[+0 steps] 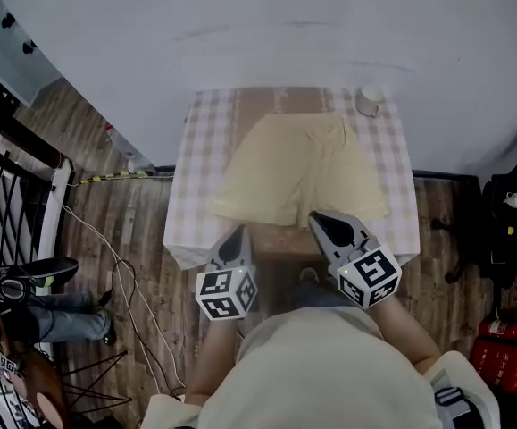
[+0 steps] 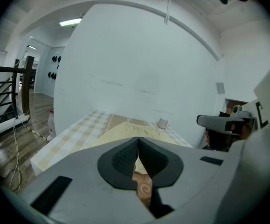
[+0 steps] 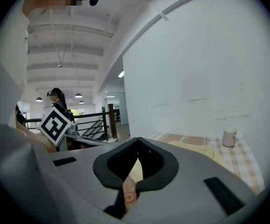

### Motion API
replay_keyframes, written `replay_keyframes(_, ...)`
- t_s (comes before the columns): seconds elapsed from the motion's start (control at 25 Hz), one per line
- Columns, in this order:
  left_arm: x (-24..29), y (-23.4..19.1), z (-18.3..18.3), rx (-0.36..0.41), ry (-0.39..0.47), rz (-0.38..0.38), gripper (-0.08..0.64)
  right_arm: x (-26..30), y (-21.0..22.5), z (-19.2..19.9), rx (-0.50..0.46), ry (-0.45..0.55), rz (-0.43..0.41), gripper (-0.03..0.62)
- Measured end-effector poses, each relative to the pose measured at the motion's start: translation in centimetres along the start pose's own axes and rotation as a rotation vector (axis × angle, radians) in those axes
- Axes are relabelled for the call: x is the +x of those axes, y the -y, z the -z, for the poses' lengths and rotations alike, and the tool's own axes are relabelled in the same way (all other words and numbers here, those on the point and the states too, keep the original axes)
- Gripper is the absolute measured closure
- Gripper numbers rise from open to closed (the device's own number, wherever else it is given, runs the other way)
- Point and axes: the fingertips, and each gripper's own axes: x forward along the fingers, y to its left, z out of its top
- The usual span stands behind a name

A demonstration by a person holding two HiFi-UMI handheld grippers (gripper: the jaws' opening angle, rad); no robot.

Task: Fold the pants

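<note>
Beige pants (image 1: 298, 172) lie spread flat on a small table with a checked cloth (image 1: 200, 164), the leg ends toward me. My left gripper (image 1: 241, 231) hovers at the table's near edge, just short of the left leg end, its jaws shut and empty. My right gripper (image 1: 314, 214) sits over the near hem of the right leg, also shut with nothing between the pads. The left gripper view has its closed tips (image 2: 137, 138) aimed along the pants (image 2: 121, 130). From the right gripper view, the closed tips (image 3: 138, 139) point left of the pants (image 3: 195, 148).
A white cup (image 1: 369, 101) stands at the table's far right corner, against the white wall. A black railing (image 1: 8, 177) and cables lie left. A black stand (image 1: 508, 222) and red extinguishers (image 1: 497, 351) are right. A person (image 3: 58, 97) stands beyond the railing.
</note>
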Motion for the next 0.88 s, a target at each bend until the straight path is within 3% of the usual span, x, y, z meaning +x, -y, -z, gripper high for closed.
replay_keyframes(0.44,5.5,-1.7,-1.0,-0.044,0.0,-0.133,0.555,4.3,4.9,-0.7,-0.007,-0.036,-0.119,0.592)
replay_keyframes(0.88,6.7,-5.1,0.1,-0.083,-0.029,-0.233,0.555,7.6,4.7,0.7,0.023,-0.092,-0.203,0.592)
